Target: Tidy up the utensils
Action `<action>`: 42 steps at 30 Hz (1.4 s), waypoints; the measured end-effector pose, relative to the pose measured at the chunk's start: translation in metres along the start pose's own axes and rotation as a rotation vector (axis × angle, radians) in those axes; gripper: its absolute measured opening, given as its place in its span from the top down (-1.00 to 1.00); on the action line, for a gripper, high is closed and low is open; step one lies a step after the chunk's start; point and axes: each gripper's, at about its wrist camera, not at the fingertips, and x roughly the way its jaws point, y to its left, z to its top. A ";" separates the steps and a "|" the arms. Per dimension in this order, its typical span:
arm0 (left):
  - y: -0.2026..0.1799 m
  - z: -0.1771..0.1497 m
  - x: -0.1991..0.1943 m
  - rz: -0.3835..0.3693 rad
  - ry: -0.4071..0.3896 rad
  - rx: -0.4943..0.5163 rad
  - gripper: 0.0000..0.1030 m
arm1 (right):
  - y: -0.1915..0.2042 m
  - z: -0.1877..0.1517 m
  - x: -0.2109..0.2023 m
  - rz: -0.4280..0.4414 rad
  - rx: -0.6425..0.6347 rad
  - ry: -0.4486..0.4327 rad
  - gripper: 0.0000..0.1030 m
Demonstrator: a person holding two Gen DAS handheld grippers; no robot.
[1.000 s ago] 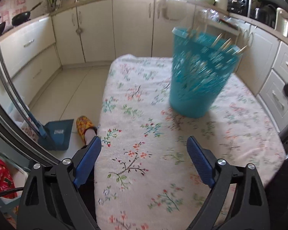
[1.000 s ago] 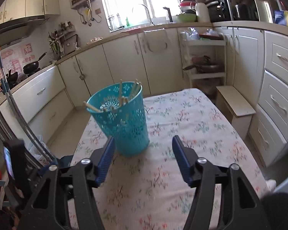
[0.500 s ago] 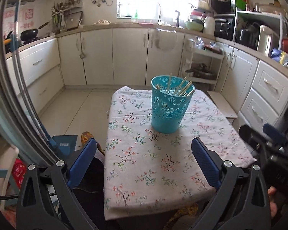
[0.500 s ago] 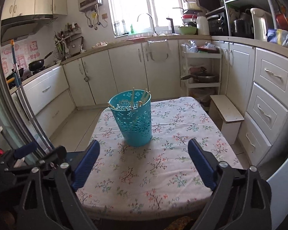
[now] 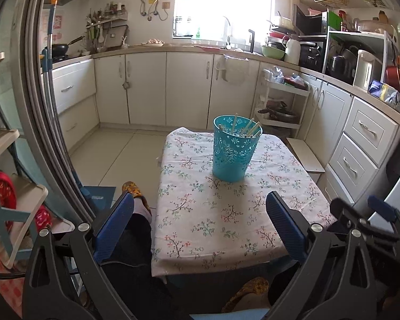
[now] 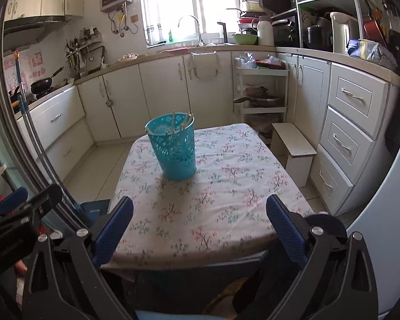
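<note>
Left wrist view: one turquoise perforated basket [image 5: 236,148] stands upright on the floral tablecloth [image 5: 226,213], toward the far end, holding about five chopsticks [image 5: 249,126]; the count is hard to fix where they overlap. The left gripper [image 5: 200,210] stands wide apart with nothing between its jaws. One yellow slipper [image 5: 133,190] shows left of the table.

Right wrist view: the same basket [image 6: 174,150] sits alone on the cloth, well beyond the right gripper [image 6: 200,209], whose jaws have just been opening and hold nothing. One white stool [image 6: 293,144] stands right of the table.

No legible text, labels or numbers.
</note>
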 end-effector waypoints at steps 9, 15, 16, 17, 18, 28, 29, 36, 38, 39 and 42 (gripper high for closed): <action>-0.001 -0.004 -0.011 0.001 -0.012 0.000 -0.85 | 0.005 -0.014 -0.014 -0.016 -0.013 0.016 -0.85; -0.001 -0.005 -0.014 0.004 -0.015 -0.005 -0.85 | 0.005 -0.014 -0.018 -0.014 -0.013 0.010 -0.85; -0.001 -0.005 -0.015 0.004 -0.015 -0.004 -0.85 | 0.005 -0.014 -0.019 -0.013 -0.015 0.008 -0.85; -0.002 -0.005 -0.015 0.004 -0.015 -0.004 -0.85 | 0.005 -0.014 -0.020 -0.012 -0.015 0.006 -0.85; -0.002 -0.005 -0.015 0.004 -0.016 -0.003 -0.85 | 0.005 -0.014 -0.021 -0.011 -0.016 0.004 -0.85; -0.004 -0.004 -0.021 0.006 -0.034 0.001 -0.85 | 0.001 -0.015 -0.025 -0.013 -0.011 -0.015 -0.85; -0.004 -0.004 -0.022 0.006 -0.034 0.002 -0.85 | 0.001 -0.015 -0.026 -0.012 -0.011 -0.018 -0.85; -0.005 -0.004 -0.022 0.006 -0.036 0.003 -0.85 | 0.003 -0.016 -0.027 -0.013 -0.011 -0.025 -0.85; -0.005 -0.004 -0.022 0.006 -0.036 0.003 -0.85 | 0.003 -0.015 -0.028 -0.012 -0.011 -0.026 -0.85; -0.005 -0.004 -0.022 0.006 -0.035 0.003 -0.85 | 0.003 -0.015 -0.028 -0.011 -0.011 -0.026 -0.85; -0.005 -0.004 -0.022 0.005 -0.037 0.003 -0.85 | 0.004 -0.016 -0.029 -0.010 -0.013 -0.024 -0.85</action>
